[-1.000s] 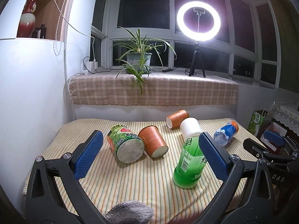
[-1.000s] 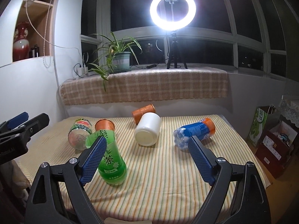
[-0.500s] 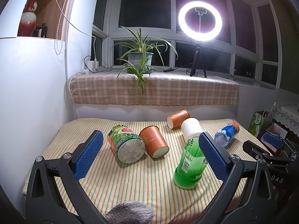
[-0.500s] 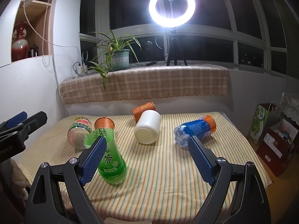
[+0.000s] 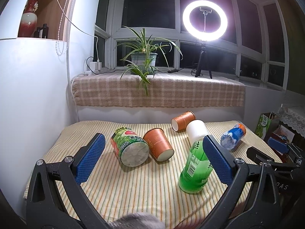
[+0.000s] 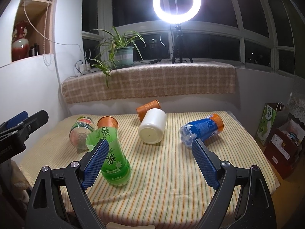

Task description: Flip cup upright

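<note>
Several cups lie on their sides on a striped tablecloth (image 5: 133,187). A near orange paper cup (image 5: 158,145) lies beside a green-and-red cup (image 5: 129,146). A second orange cup (image 5: 183,120) lies at the back, touching a white cup (image 5: 196,131). A green cut bottle cup (image 5: 196,169) and a blue one (image 5: 233,136) lie to the right. My left gripper (image 5: 152,158) is open and empty, short of the near orange cup. My right gripper (image 6: 150,161) is open and empty, short of the white cup (image 6: 152,126). The right view also shows the green cup (image 6: 112,160) and blue cup (image 6: 202,128).
A white wall (image 5: 34,95) borders the table's left side. A checked-cloth sill (image 5: 158,91) behind holds a potted plant (image 5: 144,59) and a ring light on a tripod (image 5: 205,19). Bags and boxes (image 6: 282,139) stand on the floor at right.
Both views have shifted only slightly; the right gripper has drifted a little forward and up. The cups have not moved and both grippers stay open.
</note>
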A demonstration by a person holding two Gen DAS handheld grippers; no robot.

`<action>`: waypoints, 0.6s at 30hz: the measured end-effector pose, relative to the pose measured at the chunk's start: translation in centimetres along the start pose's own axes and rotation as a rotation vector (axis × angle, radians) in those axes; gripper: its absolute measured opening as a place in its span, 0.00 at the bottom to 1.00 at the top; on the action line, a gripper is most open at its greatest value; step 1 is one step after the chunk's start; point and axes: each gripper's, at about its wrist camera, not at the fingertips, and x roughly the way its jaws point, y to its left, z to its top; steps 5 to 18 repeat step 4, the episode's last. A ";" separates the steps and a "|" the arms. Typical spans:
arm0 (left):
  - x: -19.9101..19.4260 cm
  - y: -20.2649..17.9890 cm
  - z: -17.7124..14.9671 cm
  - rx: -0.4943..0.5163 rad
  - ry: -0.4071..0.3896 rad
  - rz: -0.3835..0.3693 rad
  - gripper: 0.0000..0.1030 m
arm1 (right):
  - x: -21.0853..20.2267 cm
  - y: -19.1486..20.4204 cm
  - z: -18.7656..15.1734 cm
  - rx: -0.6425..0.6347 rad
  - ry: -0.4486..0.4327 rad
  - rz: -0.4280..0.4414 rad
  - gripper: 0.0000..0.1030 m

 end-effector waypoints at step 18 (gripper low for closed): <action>0.2 0.2 -0.1 -0.001 0.000 0.004 1.00 | 0.0 0.0 0.0 0.000 0.001 0.002 0.86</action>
